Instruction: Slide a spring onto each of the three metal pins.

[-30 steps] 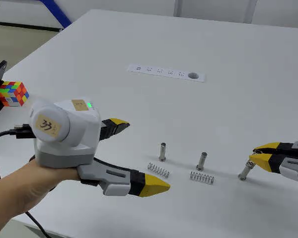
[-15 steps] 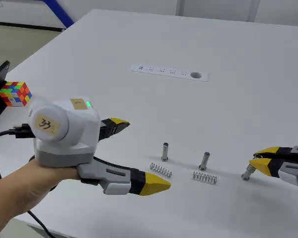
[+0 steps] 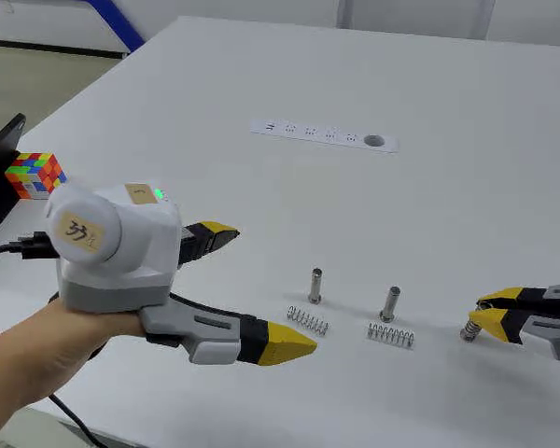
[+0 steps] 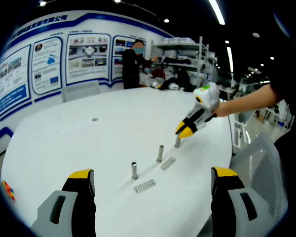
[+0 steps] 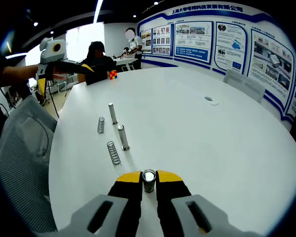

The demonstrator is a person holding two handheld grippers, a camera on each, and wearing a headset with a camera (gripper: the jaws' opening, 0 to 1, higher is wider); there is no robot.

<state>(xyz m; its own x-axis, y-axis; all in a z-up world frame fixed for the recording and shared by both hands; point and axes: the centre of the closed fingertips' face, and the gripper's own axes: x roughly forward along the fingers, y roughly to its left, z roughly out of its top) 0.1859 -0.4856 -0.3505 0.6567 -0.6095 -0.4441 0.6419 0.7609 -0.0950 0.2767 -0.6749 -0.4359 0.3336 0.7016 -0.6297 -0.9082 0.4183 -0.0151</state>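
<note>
Two bare metal pins (image 3: 315, 285) (image 3: 389, 303) stand upright on the white table (image 3: 373, 215), each with a loose spring (image 3: 308, 321) (image 3: 391, 335) lying just in front of it. The third pin (image 3: 469, 329) at the right has a spring around it, and my right gripper (image 3: 490, 314) is shut on that spring low on the pin. In the right gripper view the coiled spring (image 5: 149, 180) sits between the yellow tips, with the other pins (image 5: 122, 137) (image 5: 112, 113) beyond. My left gripper (image 3: 252, 287) hovers open and empty left of the pins.
A white power strip (image 3: 324, 135) lies flat farther back on the table. A colourful cube (image 3: 33, 174) and a dark screen edge (image 3: 0, 177) sit off the left side. The table's near edge runs just below the left gripper. A person (image 4: 133, 64) stands beyond the table.
My right gripper has come down along the third pin with the spring, and the pin went from leaning to nearly upright. The left gripper has stayed open and roughly in place.
</note>
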